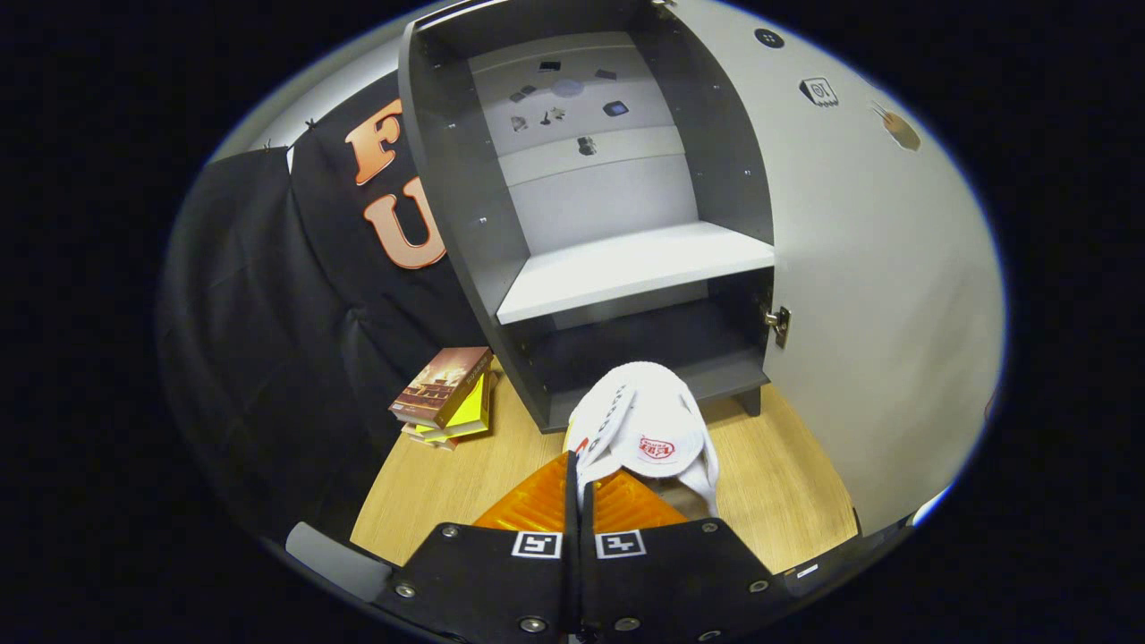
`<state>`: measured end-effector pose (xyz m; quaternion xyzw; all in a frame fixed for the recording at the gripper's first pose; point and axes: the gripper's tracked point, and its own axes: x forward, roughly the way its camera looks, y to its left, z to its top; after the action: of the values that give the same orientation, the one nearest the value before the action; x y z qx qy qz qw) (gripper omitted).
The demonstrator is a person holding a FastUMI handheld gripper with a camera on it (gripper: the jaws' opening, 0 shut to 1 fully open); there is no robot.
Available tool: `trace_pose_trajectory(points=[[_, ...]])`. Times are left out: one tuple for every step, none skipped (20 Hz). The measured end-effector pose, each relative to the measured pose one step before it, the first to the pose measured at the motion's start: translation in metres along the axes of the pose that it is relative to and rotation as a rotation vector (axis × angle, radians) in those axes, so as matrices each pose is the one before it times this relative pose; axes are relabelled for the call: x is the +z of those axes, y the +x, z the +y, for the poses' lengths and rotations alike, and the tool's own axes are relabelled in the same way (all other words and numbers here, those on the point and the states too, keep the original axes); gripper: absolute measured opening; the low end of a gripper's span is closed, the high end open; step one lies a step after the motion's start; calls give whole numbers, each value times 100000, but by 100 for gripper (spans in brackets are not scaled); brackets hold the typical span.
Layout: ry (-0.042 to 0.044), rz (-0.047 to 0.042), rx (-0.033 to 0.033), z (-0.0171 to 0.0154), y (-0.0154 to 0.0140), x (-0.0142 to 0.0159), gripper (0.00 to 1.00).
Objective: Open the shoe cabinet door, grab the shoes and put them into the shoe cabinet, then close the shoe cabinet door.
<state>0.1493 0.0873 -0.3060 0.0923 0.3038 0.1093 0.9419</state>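
The gripper [579, 487] has its fingers pressed together on the edge of a pair of white slippers [646, 431], held just in front of the open shoe cabinet [465, 224]. The cabinet's dark lower compartment lies right beyond the slippers, under a white shelf [626, 268]. Its door [859, 295] stands swung out at right. A stack of books [445, 394] rests on the wooden floor [429, 487] at left, near the cabinet's side.

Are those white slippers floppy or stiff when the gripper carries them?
Probably floppy: the white slippers hang pinched in the gripper, thin fabric folding where it is clamped. Likely light, since they dangle without sagging much. Being soft cloth, they should not slip or break easily.
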Motion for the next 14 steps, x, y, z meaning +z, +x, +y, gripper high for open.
trace_pose_trajectory(points=[[-458, -1119, 555, 450, -9, 863, 0], [-42, -718, 814, 515, 159, 811, 0], [14, -883, 894, 399, 266, 823, 0], [-92, -726, 904, 353, 338, 939, 0], [-188, -616, 807, 299, 435, 853, 0], [-308, -875, 728, 217, 435, 970, 0], [-670, -989, 781, 246, 504, 1029, 0], [-762, -1325, 521, 99, 592, 1128, 0], [-491, -724, 443, 110, 725, 895, 0], [-355, -628, 335, -51, 608, 878, 0], [-729, -400, 647, 71, 800, 819, 0], [-612, -473, 192, -223, 767, 841, 0], [-605, -87, 68, -202, 887, 563, 0], [-607, -268, -341, -334, 882, 554, 0]])
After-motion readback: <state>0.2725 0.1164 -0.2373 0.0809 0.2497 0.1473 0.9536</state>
